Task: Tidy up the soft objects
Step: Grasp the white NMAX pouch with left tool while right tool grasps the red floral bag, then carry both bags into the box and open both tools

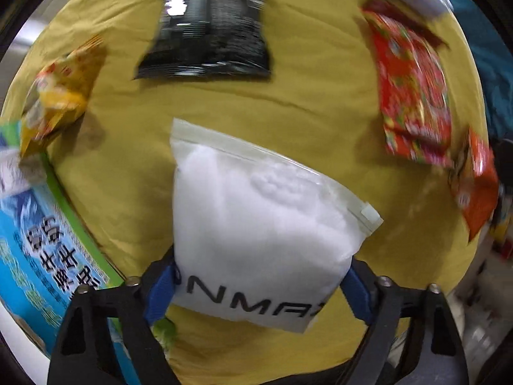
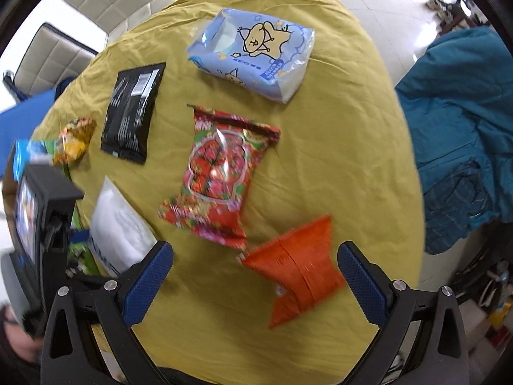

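My left gripper point(image 1: 256, 284) is shut on a white zip bag point(image 1: 256, 224) with black lettering and holds it above the yellow cloth point(image 1: 304, 96). The same bag shows in the right wrist view point(image 2: 118, 224), with the left gripper's body point(image 2: 48, 211) beside it. My right gripper point(image 2: 256, 276) is open and empty, hovering over an orange snack packet point(image 2: 298, 272). A red flowered packet point(image 2: 221, 173), a black packet point(image 2: 131, 112), a small yellow packet point(image 2: 75, 139) and a light blue tissue pack point(image 2: 253, 51) lie on the cloth.
A blue and green carton point(image 1: 35, 243) stands at the table's left edge. A teal jacket point(image 2: 461, 128) hangs to the right of the table. White chairs point(image 2: 109, 0) stand beyond the far edge.
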The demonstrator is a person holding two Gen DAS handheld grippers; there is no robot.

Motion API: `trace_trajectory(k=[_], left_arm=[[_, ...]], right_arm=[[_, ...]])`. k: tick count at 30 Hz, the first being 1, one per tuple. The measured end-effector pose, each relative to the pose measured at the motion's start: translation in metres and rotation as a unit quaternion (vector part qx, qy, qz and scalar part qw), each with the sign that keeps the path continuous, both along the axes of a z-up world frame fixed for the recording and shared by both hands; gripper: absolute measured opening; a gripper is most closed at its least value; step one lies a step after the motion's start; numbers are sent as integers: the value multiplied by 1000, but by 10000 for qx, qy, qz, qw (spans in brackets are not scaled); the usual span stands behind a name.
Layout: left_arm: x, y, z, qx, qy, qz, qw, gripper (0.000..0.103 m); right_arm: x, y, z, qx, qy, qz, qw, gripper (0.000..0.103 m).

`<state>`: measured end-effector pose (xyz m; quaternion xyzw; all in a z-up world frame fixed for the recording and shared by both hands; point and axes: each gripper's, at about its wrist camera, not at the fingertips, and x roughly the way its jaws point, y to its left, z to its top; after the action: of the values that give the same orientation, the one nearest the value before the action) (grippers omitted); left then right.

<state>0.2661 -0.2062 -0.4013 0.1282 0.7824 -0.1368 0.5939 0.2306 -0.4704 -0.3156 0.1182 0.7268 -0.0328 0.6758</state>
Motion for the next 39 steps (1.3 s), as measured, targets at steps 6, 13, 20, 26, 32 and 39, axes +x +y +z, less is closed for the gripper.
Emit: trace_trajectory(k=[6, 13, 20, 26, 32, 39], left_arm=[[15, 42, 19, -128, -390, 1605, 9862, 81], [27, 52, 17, -373, -96, 1843, 9821, 82], [19, 27, 5, -351, -28, 1487, 9883, 87], [10, 20, -13, -332, -84, 1411, 9894, 84], [-12, 26, 31, -238, -556, 1569, 9858, 75], [-29, 5, 91, -175, -1223, 1529, 9805, 74]], right_arm=[[30, 2, -33, 408, 120, -558, 9975, 103], [49, 16, -80, 315, 607, -818, 9943, 73], [34, 32, -75, 72, 815, -190, 9965, 56], [32, 45, -87, -40, 737, -186, 9971, 55], [29, 58, -83, -207, 528, -149, 9983, 49], [6, 70, -52, -291, 187, -128, 9993, 47]])
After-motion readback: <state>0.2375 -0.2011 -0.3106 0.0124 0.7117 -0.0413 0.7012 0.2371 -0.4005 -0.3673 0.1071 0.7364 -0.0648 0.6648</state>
